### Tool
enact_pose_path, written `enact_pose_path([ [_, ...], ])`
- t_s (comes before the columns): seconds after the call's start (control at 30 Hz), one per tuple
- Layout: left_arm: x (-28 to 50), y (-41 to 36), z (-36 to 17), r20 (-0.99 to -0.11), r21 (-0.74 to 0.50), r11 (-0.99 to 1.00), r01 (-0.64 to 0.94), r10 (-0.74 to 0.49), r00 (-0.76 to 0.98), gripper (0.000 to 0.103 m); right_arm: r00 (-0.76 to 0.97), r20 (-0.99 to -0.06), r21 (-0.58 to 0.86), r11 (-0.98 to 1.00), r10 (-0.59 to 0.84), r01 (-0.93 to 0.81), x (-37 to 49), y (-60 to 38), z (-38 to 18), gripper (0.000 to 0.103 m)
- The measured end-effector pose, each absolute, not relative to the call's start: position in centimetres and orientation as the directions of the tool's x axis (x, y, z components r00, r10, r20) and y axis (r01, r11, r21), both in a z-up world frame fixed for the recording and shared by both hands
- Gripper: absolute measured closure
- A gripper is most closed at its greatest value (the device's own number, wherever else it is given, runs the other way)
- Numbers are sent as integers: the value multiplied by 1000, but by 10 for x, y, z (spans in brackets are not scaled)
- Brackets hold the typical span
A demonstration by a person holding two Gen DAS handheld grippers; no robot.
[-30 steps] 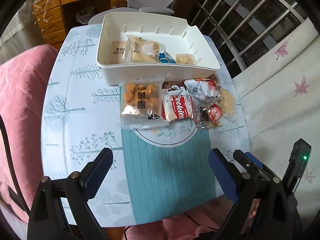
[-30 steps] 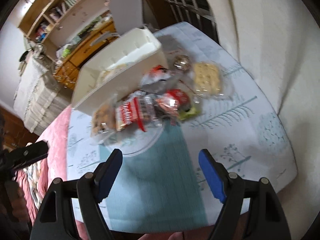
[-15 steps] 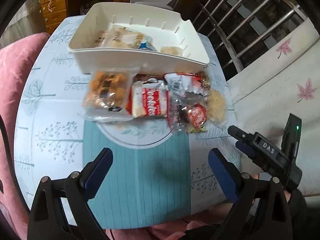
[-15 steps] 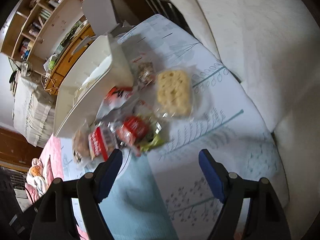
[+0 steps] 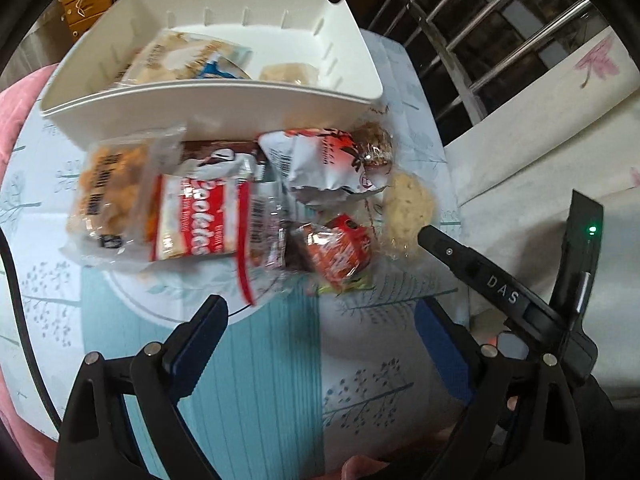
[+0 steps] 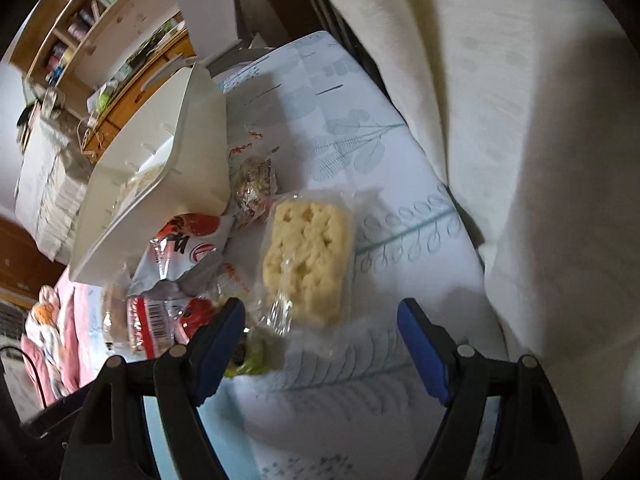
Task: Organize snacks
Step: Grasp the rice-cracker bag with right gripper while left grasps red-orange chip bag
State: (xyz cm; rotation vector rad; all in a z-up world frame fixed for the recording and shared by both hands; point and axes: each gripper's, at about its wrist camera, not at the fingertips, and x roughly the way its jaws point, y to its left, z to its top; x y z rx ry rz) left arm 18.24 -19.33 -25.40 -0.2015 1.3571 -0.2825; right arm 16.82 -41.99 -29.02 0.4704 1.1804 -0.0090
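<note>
Lying just near of the white bin (image 5: 224, 108), the snack packets (image 5: 200, 216) are being approached by the left gripper (image 5: 320, 332), jaws closing on nothing, and the right gripper (image 6: 320, 332), held wide and empty.

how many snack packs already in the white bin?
3 visible in the white bin: a large pale pack at left, a small blue-and-white one against it, a pale cake pack at right. Others may lie hidden behind the near wall.
</note>
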Motion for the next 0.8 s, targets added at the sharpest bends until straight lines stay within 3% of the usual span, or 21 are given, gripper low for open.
enact_pose_path([
  [0.2,201,-217,-273,-943,-286,957,50,-291,164,14,397,-885,324,934,242,153,185,-417,-298,24],
  [0.27,206,-224,-278,-947,-277,960,46,-281,155,22,393,-886,317,939,245,130,191,-416,-301,25],
  [0.5,226,-234,-296,-960,-250,968,-1,-247,133,27,374,-899,275,958,228,76,205,-414,-307,37],
  [0.67,239,-234,-311,-965,-244,969,-44,-238,108,37,383,-897,253,967,222,30,206,-409,-305,37],
  [0.8,244,-232,-320,-960,-272,959,-76,-265,84,38,387,-894,248,969,224,14,209,-407,-305,37],
])
